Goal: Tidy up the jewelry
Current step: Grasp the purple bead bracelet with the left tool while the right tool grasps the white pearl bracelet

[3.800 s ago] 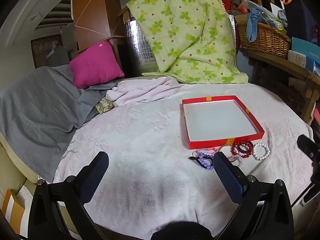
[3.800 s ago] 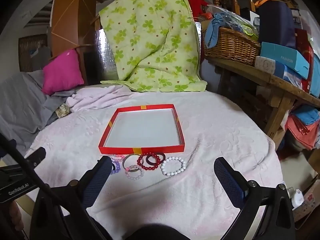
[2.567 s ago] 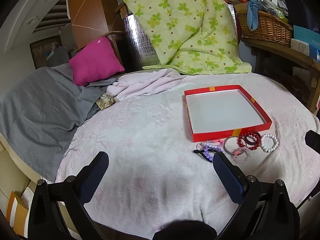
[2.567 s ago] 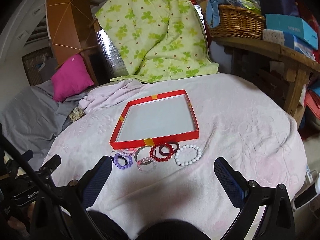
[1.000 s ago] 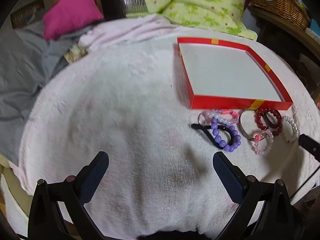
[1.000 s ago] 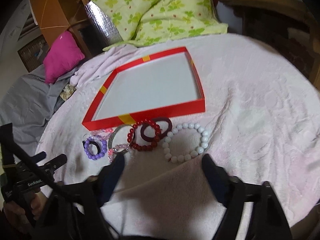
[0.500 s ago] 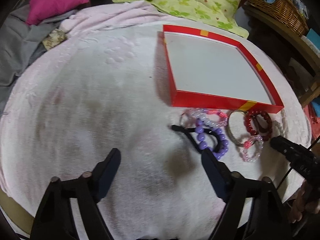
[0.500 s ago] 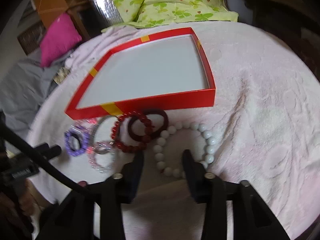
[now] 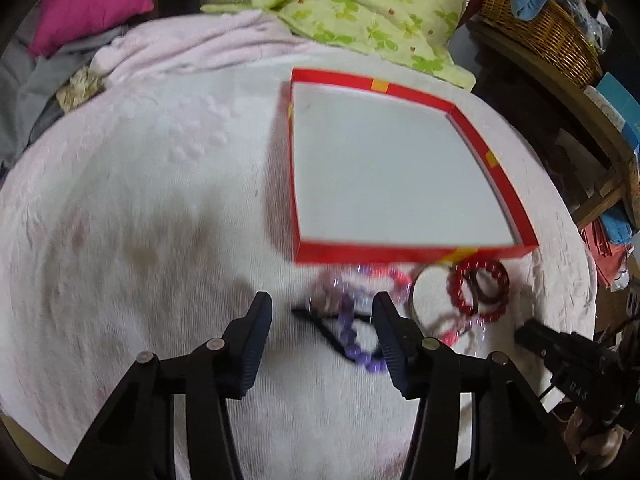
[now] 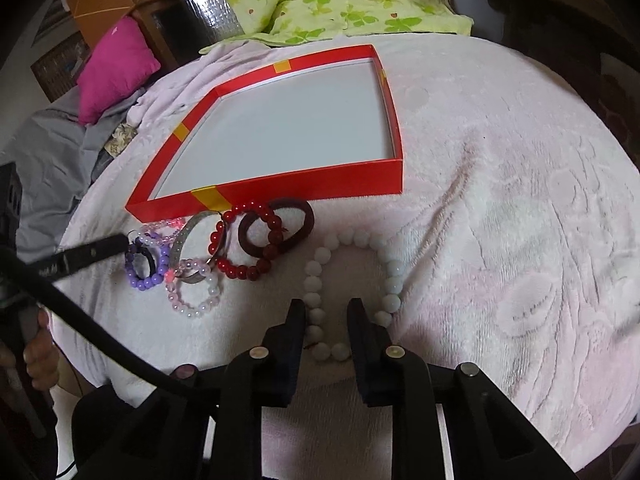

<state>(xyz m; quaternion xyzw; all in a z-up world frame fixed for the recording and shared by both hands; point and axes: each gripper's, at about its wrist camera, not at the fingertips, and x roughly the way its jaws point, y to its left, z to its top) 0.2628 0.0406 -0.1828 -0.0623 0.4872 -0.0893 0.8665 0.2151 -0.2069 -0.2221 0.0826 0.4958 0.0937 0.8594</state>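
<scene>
A shallow red box (image 9: 496,160) (image 10: 280,192) with a white floor lies empty on the pink cloth. Several bracelets lie in front of it. My left gripper (image 9: 322,306) is open low over the purple bead bracelet (image 9: 352,340) and a black hair tie (image 9: 320,324). My right gripper (image 10: 326,306) is partly closed, its fingers astride the near side of the white bead bracelet (image 10: 394,276), not clamped. A red bead bracelet (image 10: 240,268), a dark red ring (image 10: 296,236), a silver bangle (image 10: 184,240) and a clear pink bracelet (image 10: 192,304) lie to its left.
The pink cloth (image 9: 140,220) covers a round table. A green flowered quilt (image 9: 360,8) and a magenta cushion (image 9: 92,4) lie behind it. A wicker basket (image 9: 540,40) sits on a wooden shelf at the right.
Both grippers have moved down and forward to the bracelets. The left one narrowed over the purple bracelet. The right one narrowed around the white bracelet's near side.
</scene>
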